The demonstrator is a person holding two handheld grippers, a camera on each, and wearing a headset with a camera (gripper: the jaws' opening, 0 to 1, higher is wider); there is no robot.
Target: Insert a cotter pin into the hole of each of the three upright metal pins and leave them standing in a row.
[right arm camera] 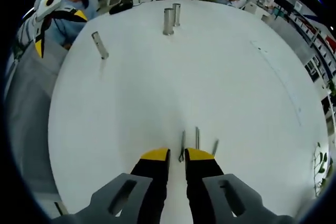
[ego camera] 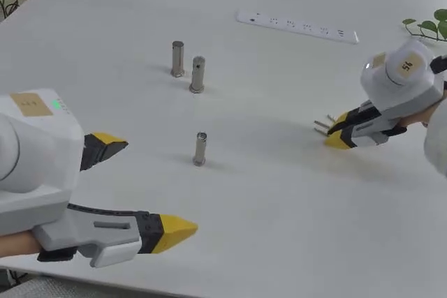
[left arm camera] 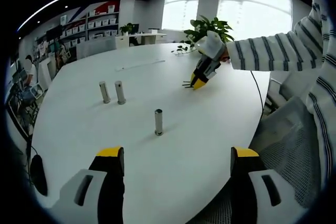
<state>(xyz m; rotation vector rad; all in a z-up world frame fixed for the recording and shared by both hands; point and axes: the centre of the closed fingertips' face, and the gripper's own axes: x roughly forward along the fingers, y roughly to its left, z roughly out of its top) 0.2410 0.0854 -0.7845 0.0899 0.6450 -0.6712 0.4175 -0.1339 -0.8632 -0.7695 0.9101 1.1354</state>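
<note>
Left gripper (ego camera: 140, 186): you hold it at 7 o'clock of the near pin (ego camera: 200, 149), well apart from it, above the table (ego camera: 279, 207). The jaws are spread wide and carry nothing. In its own view the near pin stands upright at 12 o'clock, straight ahead of the gap.

Pins: all three stand upright. None shows a cotter through it. The two far pins (ego camera: 177, 58) stand close together at 11 o'clock of the near pin, so the row is not yet straight. The holes are too small to judge which way they face.

Cotters (right arm camera: 197, 137): three lie flat on the table at 3 o'clock of the near pin, well apart from it. In the right gripper view they sit at 12 o'clock, just past the tips. Their long axes run roughly 12 to 6, in line with the jaws.

Right gripper (right arm camera: 177, 156): the tips are down at the table, and the jaws are drawn almost together with a narrow gap. The near end of the leftmost cotter sits in that gap. Whether it is clamped cannot be told.

Finding: your right gripper is much the nearer to the cotters, your left to the near pin. The pickup likely depends on taking the cotter end-on.
</note>
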